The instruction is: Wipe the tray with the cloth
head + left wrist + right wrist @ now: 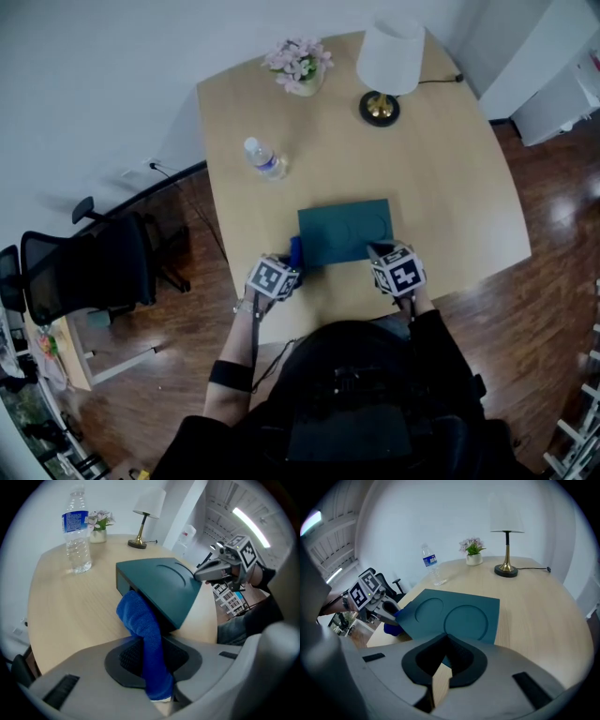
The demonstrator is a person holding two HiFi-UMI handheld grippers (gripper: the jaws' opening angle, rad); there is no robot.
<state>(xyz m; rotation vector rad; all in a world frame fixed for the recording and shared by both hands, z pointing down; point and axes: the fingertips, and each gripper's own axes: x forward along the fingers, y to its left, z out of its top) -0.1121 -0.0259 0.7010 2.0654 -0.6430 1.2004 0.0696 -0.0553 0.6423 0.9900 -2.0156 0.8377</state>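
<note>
1. Cloth (143, 620): blue, bunched into a roll and clamped betw. the pads of the left gripper (151, 644). Jaws are closed on it, w/ a short bit of fabric hanging out behind the pads.
2. Free end of the cloth sticks out past the fingertips and butts against the side wall of the tray (164, 583) at its near-left corner, just below the top face.
3. Tray: dark teal, rectangular, two round recesses in the top. It sits on the wooden table (441, 187) near the front edge, right in front of the person.
4. Right gripper (446, 641): jaws pinched on the tray's near-right edge, w/ a sliver of teal showing betw. the pads.
5. The two grippers are at opposite near corners, tray betw. them.
6. Farther back on the table, well apart from the tray: water bottle (263, 157), flower pot (298, 67), lamp (387, 66).
</note>
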